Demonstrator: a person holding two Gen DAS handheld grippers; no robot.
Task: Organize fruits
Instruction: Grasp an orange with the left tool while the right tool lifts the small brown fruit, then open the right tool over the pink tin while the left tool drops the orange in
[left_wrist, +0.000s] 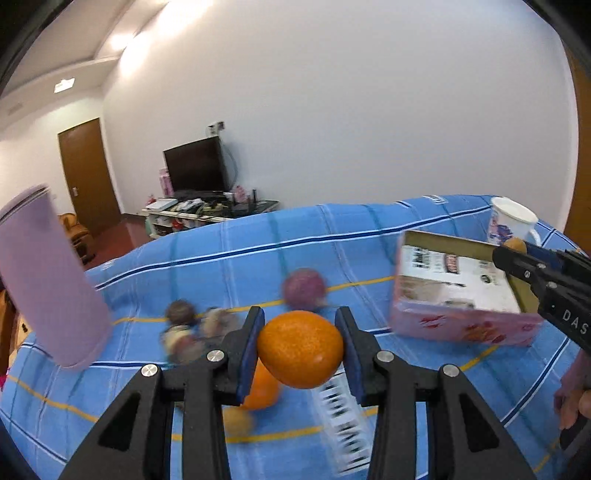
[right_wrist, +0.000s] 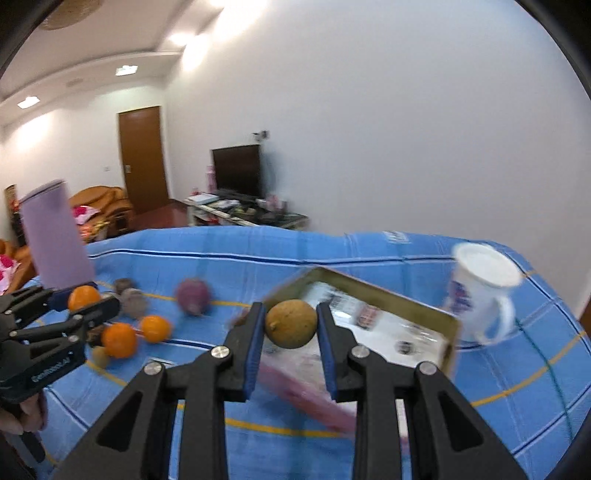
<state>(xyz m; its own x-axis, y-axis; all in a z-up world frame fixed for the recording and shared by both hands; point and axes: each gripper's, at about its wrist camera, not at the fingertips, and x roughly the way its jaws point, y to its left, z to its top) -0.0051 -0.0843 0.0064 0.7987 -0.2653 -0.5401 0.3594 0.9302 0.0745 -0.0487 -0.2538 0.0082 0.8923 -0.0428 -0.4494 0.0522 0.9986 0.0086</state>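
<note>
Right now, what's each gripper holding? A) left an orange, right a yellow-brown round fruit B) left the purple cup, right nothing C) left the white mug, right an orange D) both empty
A: the left gripper is clamped on an orange above the blue cloth, and the right gripper grips a yellow-brown round fruit in front of the open box.

— Any lettering you can make out?
— White letters "DAS" on the black body of the right gripper (left_wrist: 517, 254), cut off at the picture's edge.
— And the box (left_wrist: 458, 291)?
— Printed, but too blurred to read. The left gripper (right_wrist: 92, 301) bears small pale lettering, also unreadable.
</note>
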